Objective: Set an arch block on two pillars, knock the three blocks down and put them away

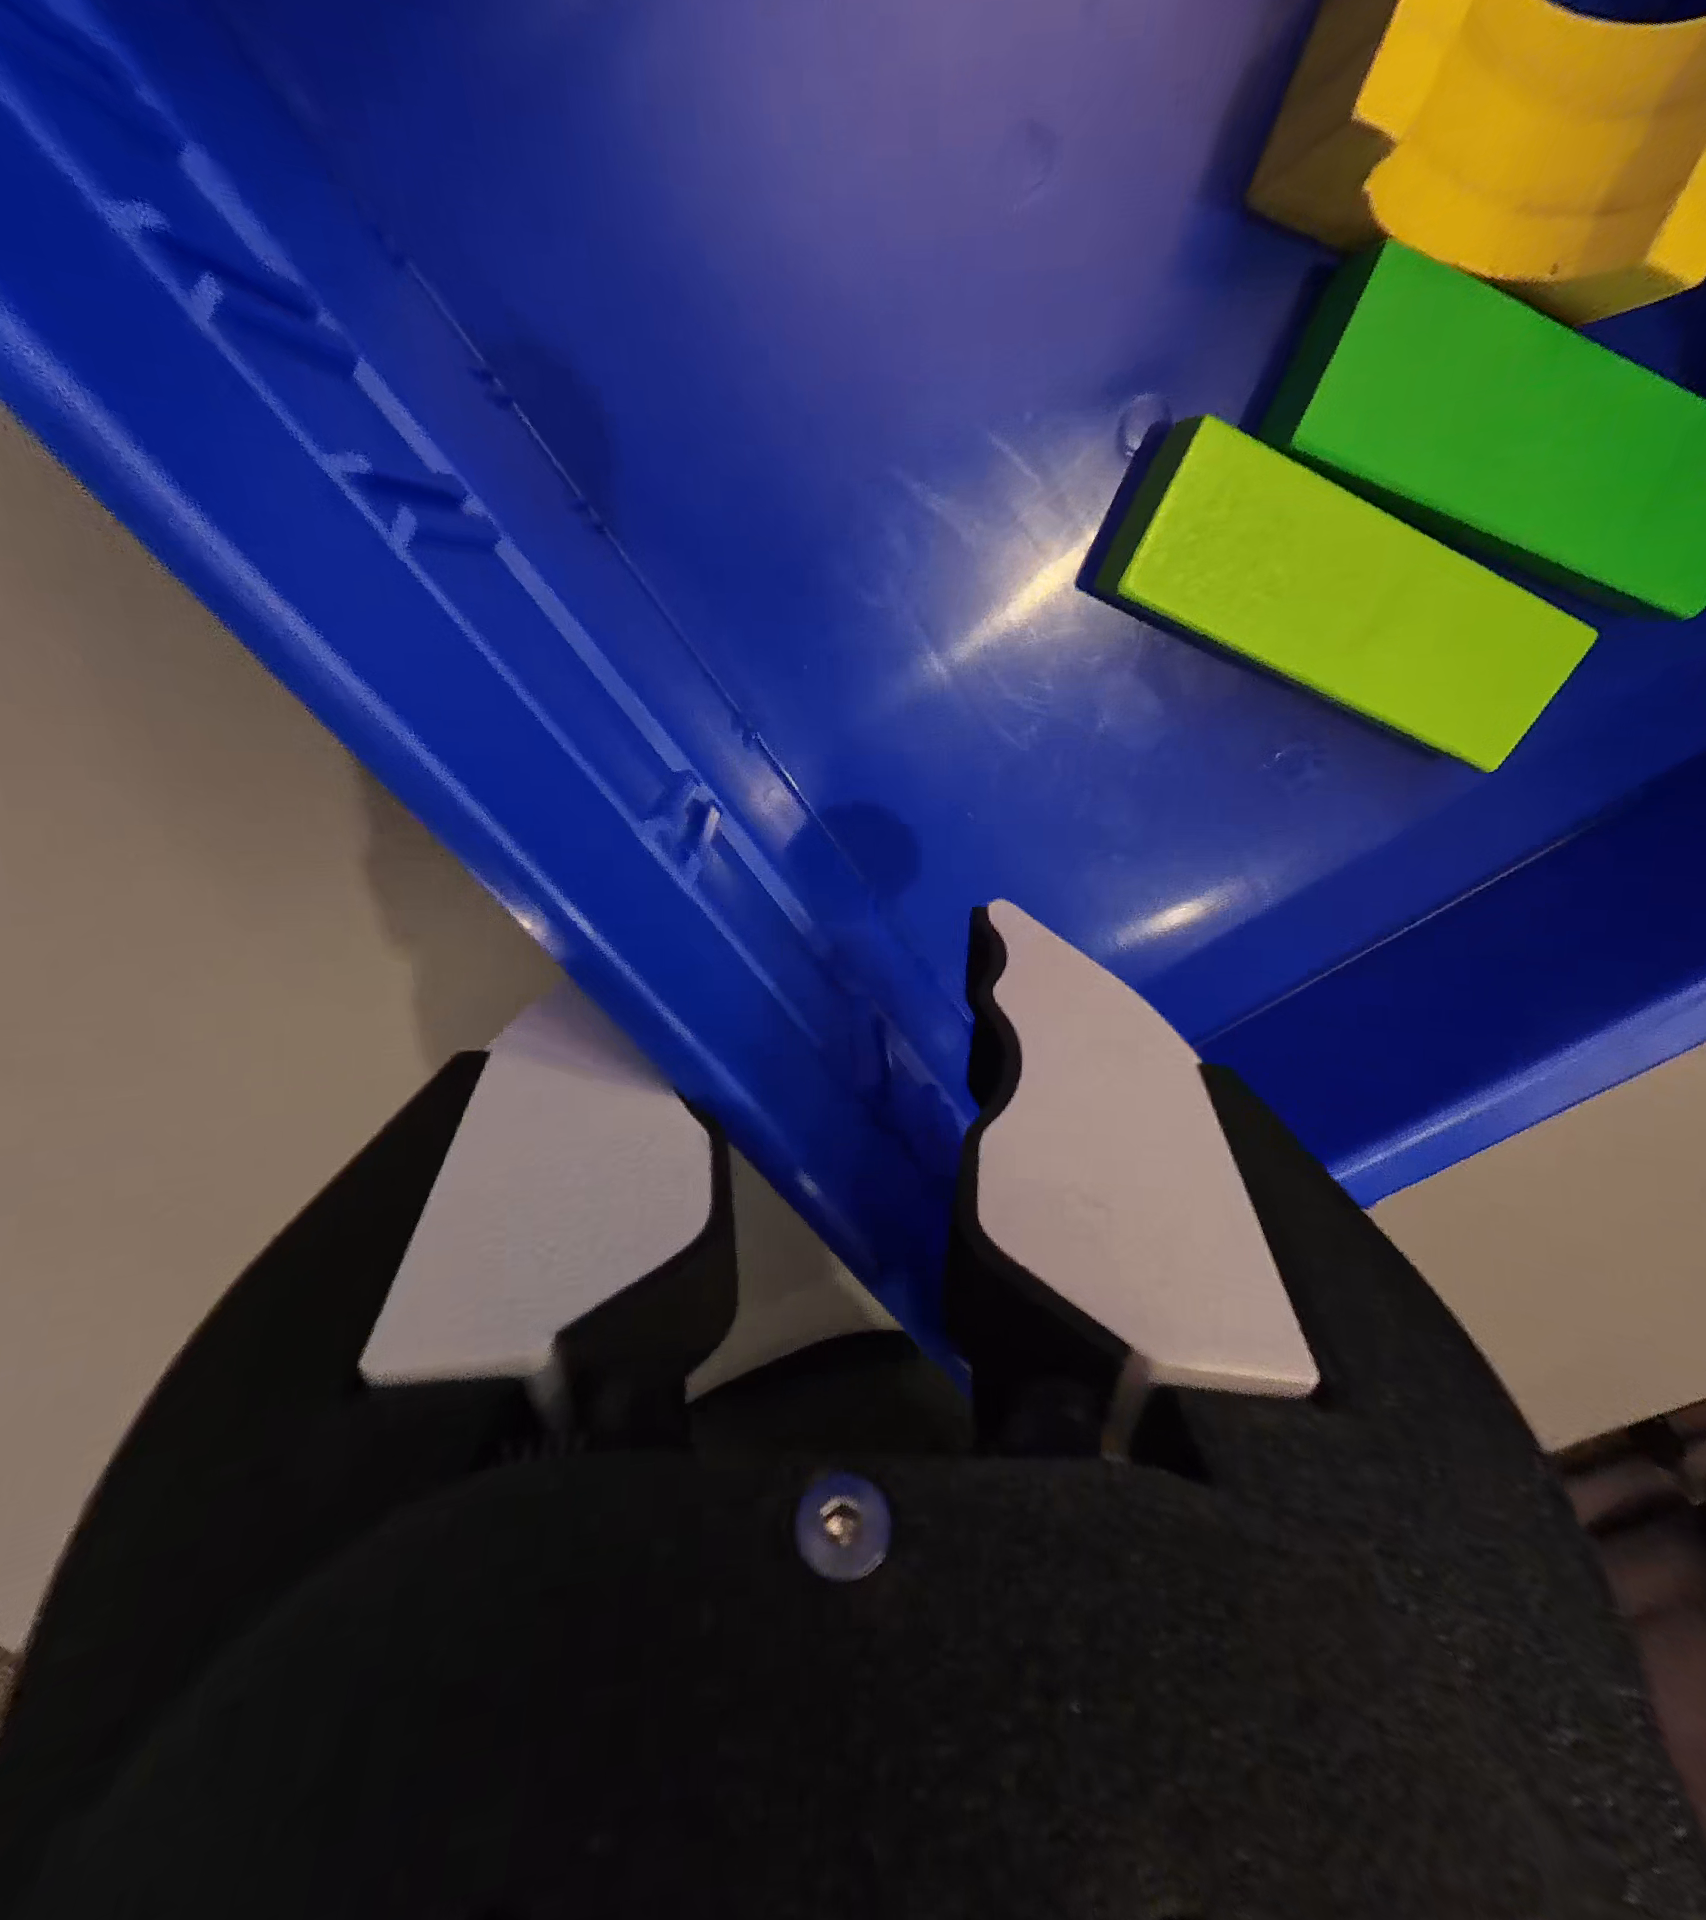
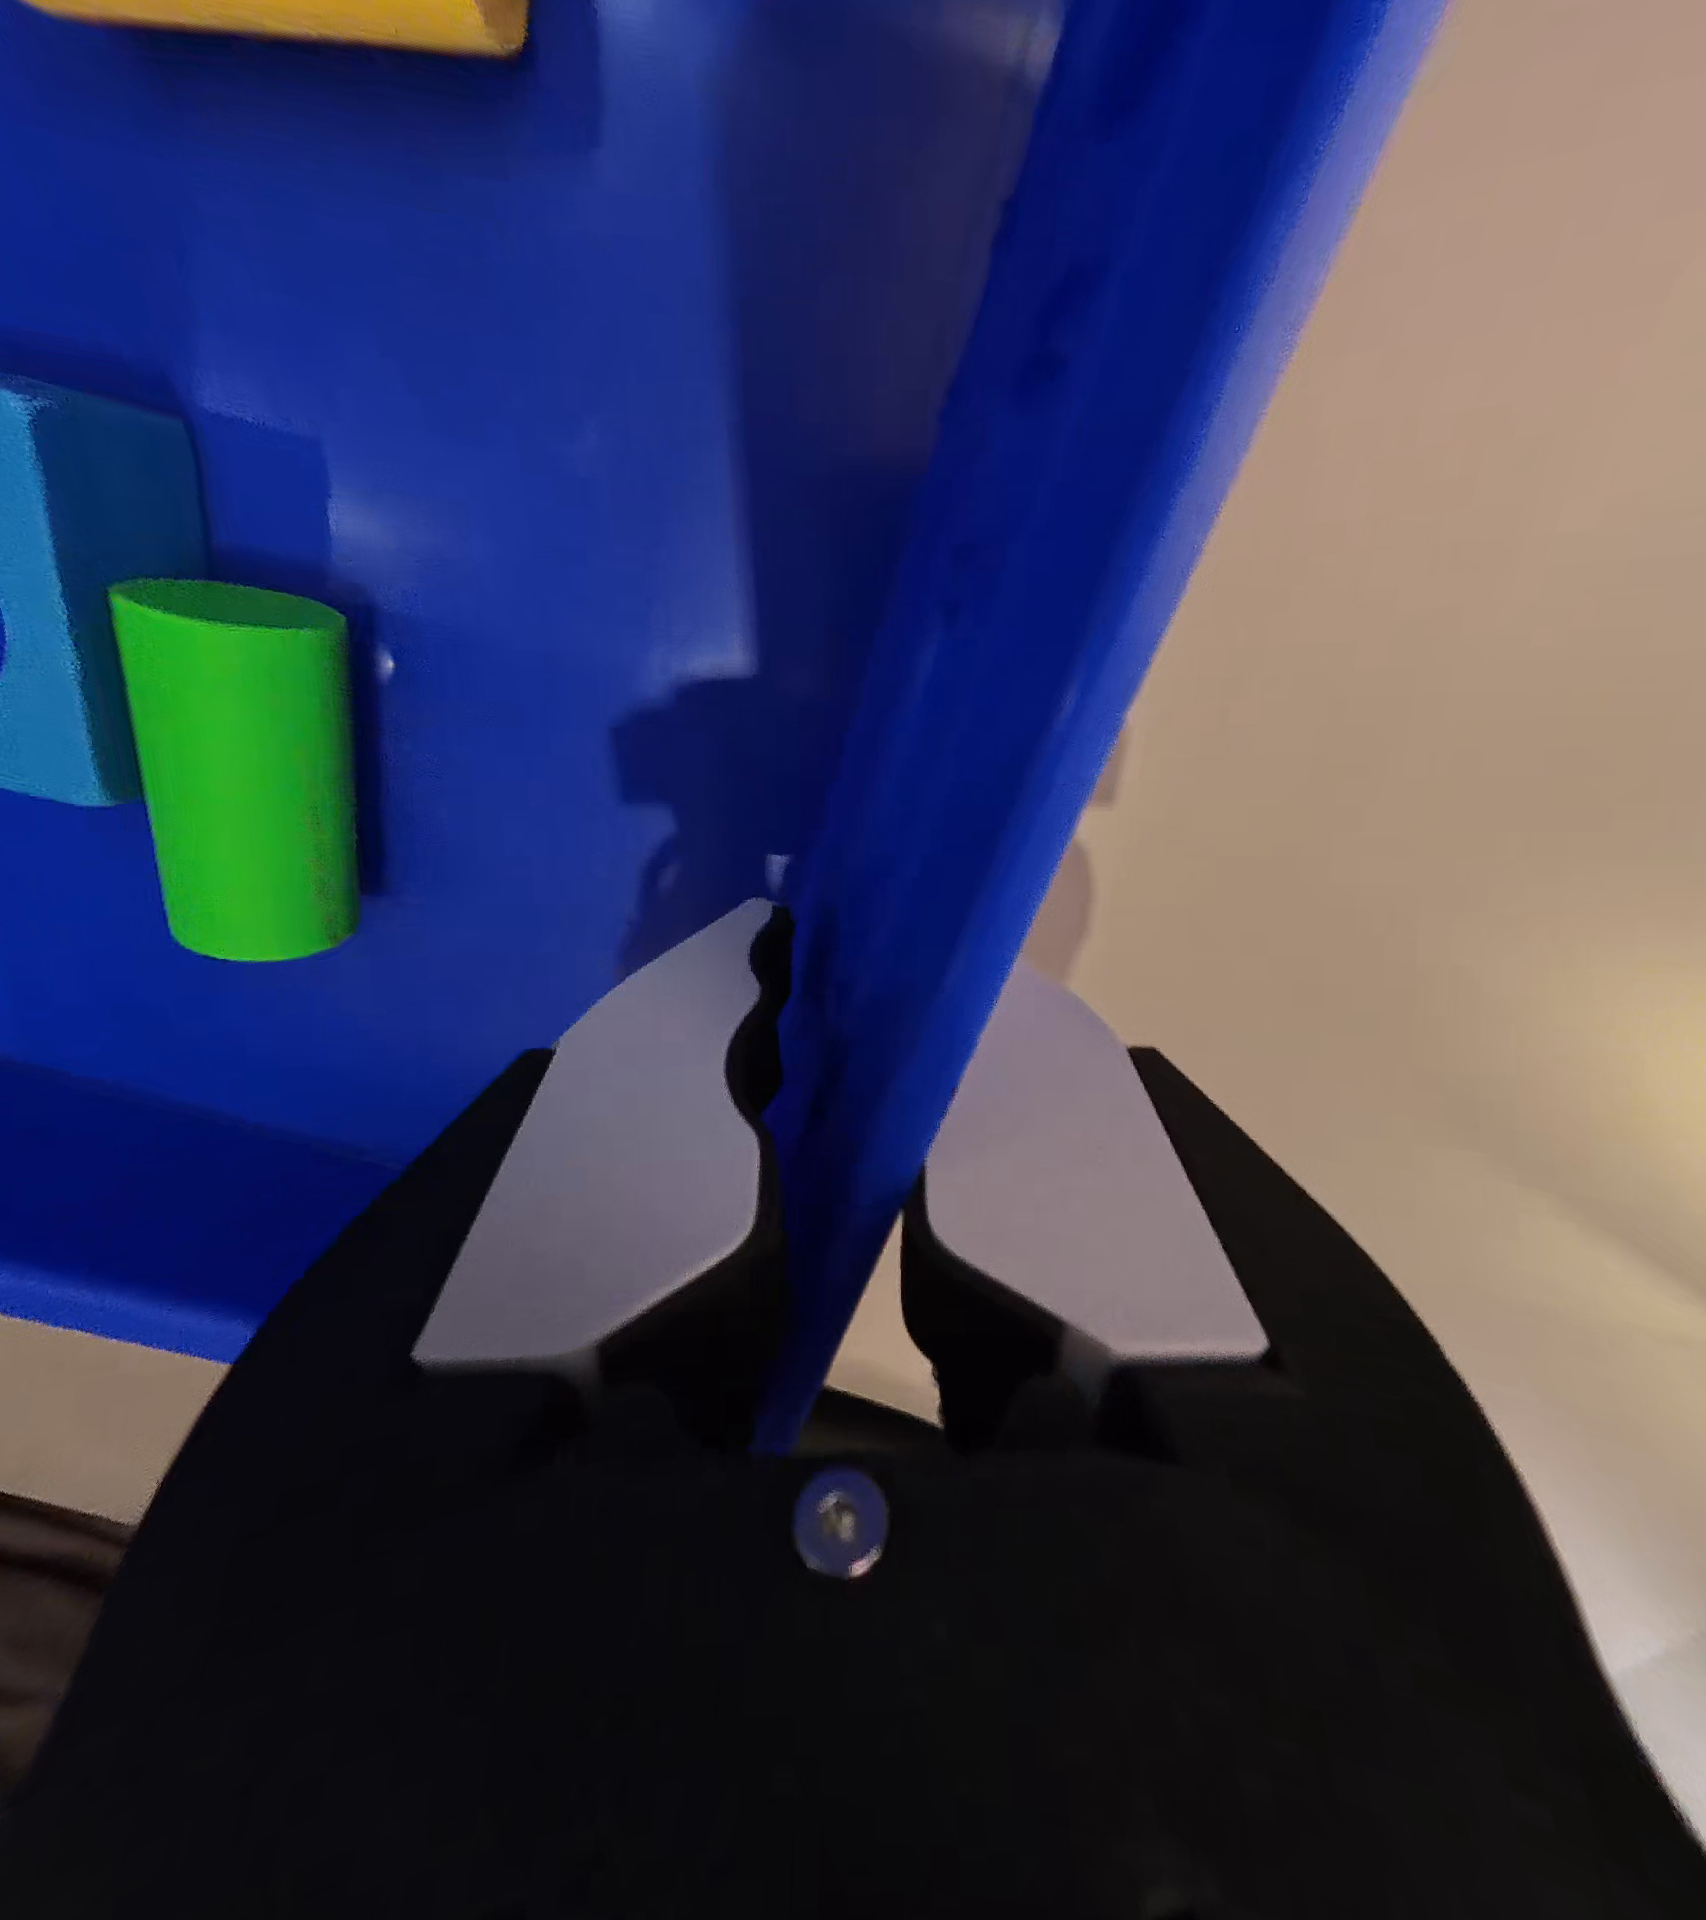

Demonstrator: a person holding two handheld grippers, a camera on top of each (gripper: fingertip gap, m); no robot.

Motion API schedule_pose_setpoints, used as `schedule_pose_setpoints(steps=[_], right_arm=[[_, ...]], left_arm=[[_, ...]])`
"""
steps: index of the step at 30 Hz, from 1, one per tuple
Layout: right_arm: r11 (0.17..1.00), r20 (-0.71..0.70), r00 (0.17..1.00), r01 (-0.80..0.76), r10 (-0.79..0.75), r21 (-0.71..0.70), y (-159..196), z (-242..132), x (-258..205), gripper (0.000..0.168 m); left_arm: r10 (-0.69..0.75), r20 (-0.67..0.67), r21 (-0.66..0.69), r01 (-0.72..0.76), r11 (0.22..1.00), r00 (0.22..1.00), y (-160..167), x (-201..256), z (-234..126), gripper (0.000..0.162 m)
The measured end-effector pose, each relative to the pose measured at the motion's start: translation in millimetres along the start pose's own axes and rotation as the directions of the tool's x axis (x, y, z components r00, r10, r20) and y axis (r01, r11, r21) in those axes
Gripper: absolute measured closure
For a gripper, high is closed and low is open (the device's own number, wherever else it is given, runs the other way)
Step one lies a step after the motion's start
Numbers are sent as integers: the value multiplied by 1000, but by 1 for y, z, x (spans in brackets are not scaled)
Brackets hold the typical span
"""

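Both claws gripped the blue bin's (image 1: 537, 644) walls: left claw (image 1: 776, 997), right claw (image 2: 890, 987); green blocks (image 1: 1348, 592) lay inside.

Blocks (image 1: 1348, 592) lie in the bin (image 1: 724, 364) — tools (image 1: 828, 1039) straddle its walls.

I count one blue bin (image 1: 745, 343), and in my left wrist view two green rectangular blocks (image 1: 1348, 592) plus one yellow block (image 1: 1555, 156) inside it. My right wrist view gives me one green cylinder (image 2: 241, 769), one light-blue arch block (image 2: 7, 582) and one yellow piece (image 2: 309, 21) at the top edge
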State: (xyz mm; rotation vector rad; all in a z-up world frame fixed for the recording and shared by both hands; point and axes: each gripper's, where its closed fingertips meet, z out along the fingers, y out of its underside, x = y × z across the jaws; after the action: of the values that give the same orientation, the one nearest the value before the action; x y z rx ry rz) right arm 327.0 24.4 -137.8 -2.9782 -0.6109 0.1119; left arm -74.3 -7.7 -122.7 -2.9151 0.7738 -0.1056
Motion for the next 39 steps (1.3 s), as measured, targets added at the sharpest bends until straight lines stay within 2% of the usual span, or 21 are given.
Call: schedule_pose_setpoints(steps=[5,9,11,14,17,19,23,27,28,30,34,39], right_arm=[[999,109,993,-32,34,-21,7,-1,-3,155],[999,79,996,-34,36,-29,2,7,1,156],[999,74,997,-32,35,-43,3,7,-1,160],[998,86,995,-45,49,-42,4,7,-1,162],[998,85,995,-42,46,-43,5,7,-1,162],[998,99,994,-49,52,-42,9,6,0,162],[998,111,992,-48,53,-48,21,5,12,162],[997,114,992,-41,47,-60,34,2,25,162],[997,124,991,-35,43,-66,38,0,28,162],[996,138,989,-33,45,-88,47,-5,32,162],[993,110,992,-56,68,-101,58,-28,38,162],[996,56,996,-65,68,-59,35,-87,17,162]], left_arm=[[54,9,9,-54,998,998,-4,4,1,108],[30,-157,52,-22,998,987,-5,14,-11,114],[35,-157,113,-17,993,987,-6,9,-27,117],[24,-38,224,-15,975,999,-5,-17,-59,121],[-10,-2,429,10,903,1000,-8,-34,-110,129],[-33,28,614,9,790,999,-9,-46,-156,129],[-140,44,889,26,457,989,14,-72,-249,130],[-108,48,994,-37,103,993,50,-73,-309,130],[-99,59,997,-54,51,993,57,-72,-318,133],[-104,51,998,-47,41,993,67,-75,-322,134],[-110,32,994,-20,111,993,78,-78,-315,134],[-127,27,988,-7,153,992,93,-81,-312,134]])
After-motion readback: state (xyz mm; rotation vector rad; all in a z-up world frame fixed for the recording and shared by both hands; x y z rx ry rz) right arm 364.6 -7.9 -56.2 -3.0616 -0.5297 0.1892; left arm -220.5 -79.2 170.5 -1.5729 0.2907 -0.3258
